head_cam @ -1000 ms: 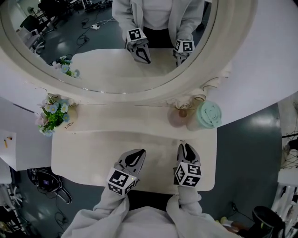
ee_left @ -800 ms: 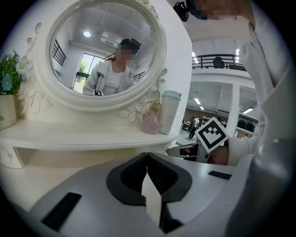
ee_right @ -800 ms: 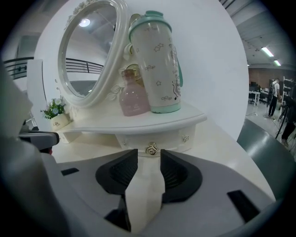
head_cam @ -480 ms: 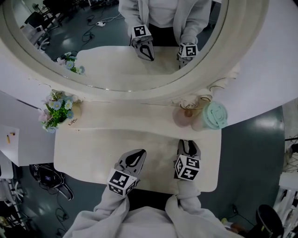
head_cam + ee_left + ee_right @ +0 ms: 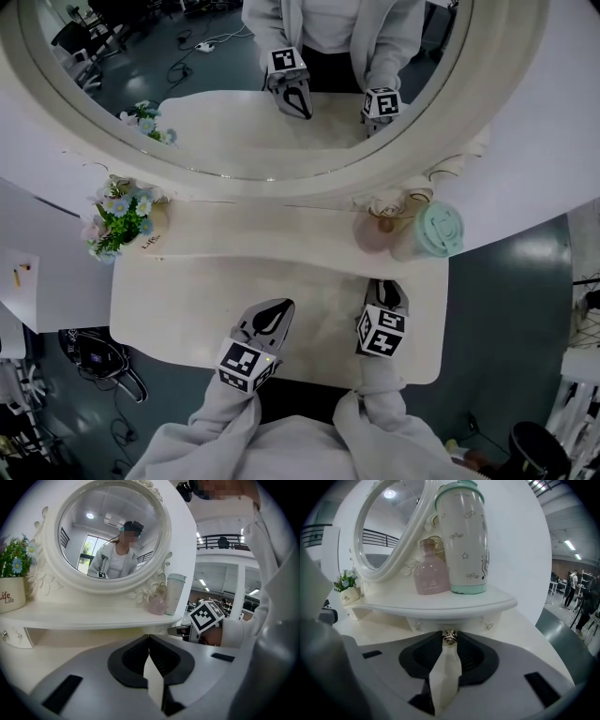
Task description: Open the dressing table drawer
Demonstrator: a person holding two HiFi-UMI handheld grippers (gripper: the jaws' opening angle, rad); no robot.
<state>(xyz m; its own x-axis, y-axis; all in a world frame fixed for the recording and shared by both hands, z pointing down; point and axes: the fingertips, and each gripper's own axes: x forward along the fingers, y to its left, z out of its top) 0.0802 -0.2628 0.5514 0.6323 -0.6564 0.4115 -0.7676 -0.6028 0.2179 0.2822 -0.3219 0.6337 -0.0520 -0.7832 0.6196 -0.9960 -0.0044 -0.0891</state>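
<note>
One small metal drawer knob (image 5: 449, 637) sits between the tips of the right gripper (image 5: 385, 287), whose jaws are closing on it and touch its sides. The knob belongs to the closed drawer (image 5: 454, 622) under the shelf (image 5: 393, 604), just below the pink bottle (image 5: 431, 569) and mint tumbler (image 5: 462, 538). The left gripper (image 5: 149, 638) hovers over the tabletop (image 5: 187, 300), jaws together, empty.

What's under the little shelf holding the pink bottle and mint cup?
A cream drawer front with a small metal knob; the right gripper is closing its jaws on it. The shut drawer hides its contents.
</note>
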